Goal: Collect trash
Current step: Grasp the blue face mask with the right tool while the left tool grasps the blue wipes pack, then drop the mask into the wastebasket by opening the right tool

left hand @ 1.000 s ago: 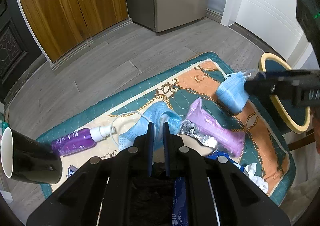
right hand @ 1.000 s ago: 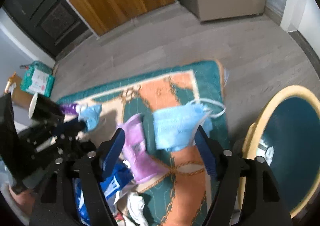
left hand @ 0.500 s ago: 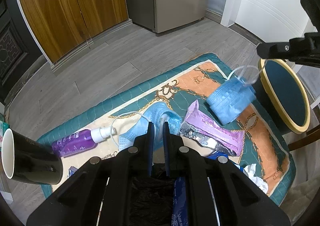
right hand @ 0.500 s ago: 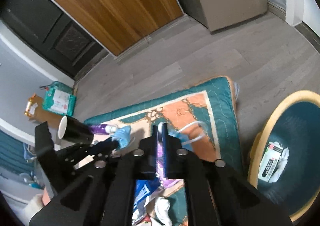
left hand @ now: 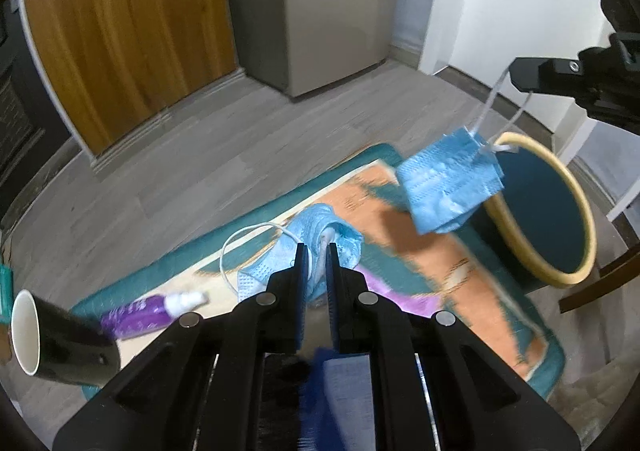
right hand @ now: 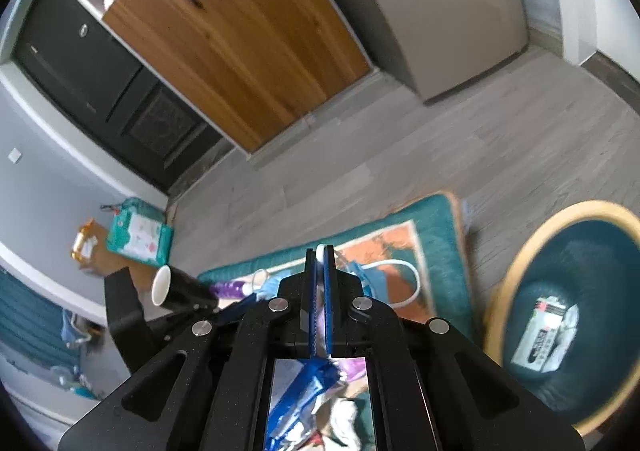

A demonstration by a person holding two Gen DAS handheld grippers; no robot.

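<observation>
A blue face mask hangs in the air by its white ear loop, and my right gripper is shut on that loop beside the yellow-rimmed bin. In the right wrist view the loop shows at the tips of the right gripper, with the mask dangling below. My left gripper is shut on a second crumpled blue mask, raised just off the patterned mat. The bin holds a white carton.
A purple spray bottle, a black paper cup on its side and a purple wrapper lie on the mat. A blue packet and white scraps lie near its front. Wooden cupboards and a grey cabinet stand behind on the grey floor.
My right gripper went from open around the mask to shut on its ear loop and lifted it off the mat, toward the bin. The left gripper rose a little with its mask.
</observation>
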